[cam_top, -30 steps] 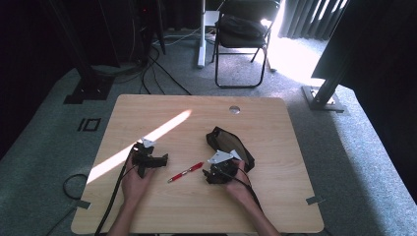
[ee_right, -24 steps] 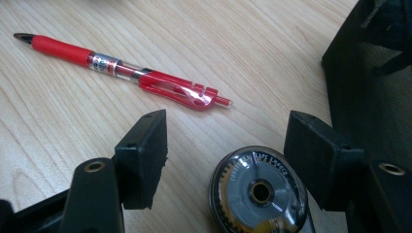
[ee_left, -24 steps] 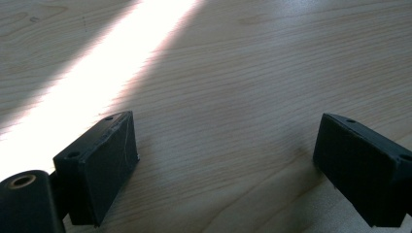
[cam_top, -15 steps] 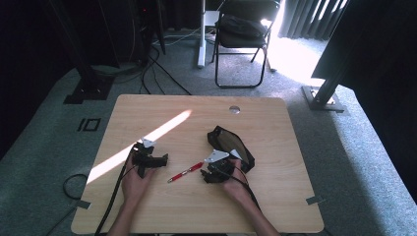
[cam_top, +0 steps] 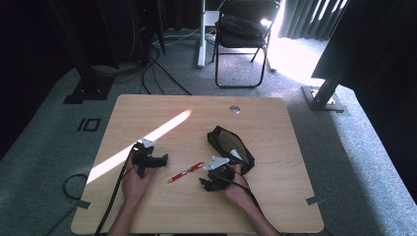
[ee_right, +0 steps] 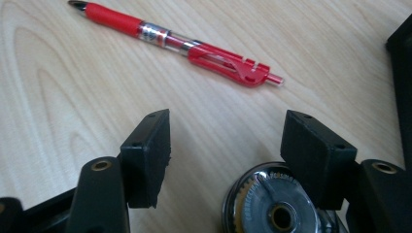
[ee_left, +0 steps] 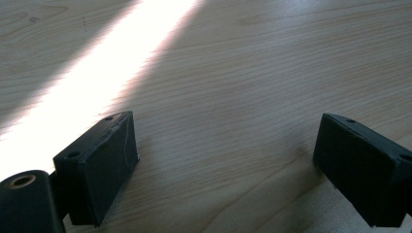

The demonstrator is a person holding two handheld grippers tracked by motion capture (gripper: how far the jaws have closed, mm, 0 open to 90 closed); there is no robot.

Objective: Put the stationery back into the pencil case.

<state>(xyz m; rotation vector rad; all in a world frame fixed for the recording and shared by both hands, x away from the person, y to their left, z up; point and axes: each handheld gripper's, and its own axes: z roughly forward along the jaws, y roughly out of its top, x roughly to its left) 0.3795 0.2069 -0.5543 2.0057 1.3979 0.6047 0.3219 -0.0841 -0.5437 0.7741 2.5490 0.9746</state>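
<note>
A red pen (cam_top: 185, 172) lies on the wooden table (cam_top: 275, 196) between my two grippers. In the right gripper view the pen (ee_right: 180, 43) lies crosswise just beyond the jaws, tip to the left and clip to the right. My right gripper (cam_top: 206, 183) (ee_right: 228, 121) is open, low over the wood, with nothing between its pads. My left gripper (cam_top: 156, 160) (ee_left: 226, 128) stands wide open over bare wood, to the left of the pen, beside a strip of sunlight (ee_left: 87, 82).
An open black pouch (cam_top: 231, 147) lies just behind the right hand; its dark edge (ee_right: 401, 73) shows at the right of the right gripper view. A round silver disc (ee_right: 272, 208) shows low between the right jaws. A folding chair (cam_top: 243, 29) stands beyond the table.
The right gripper has shifted slightly beside the pen's clip end. The left gripper, the pen and the pouch lie as before.
</note>
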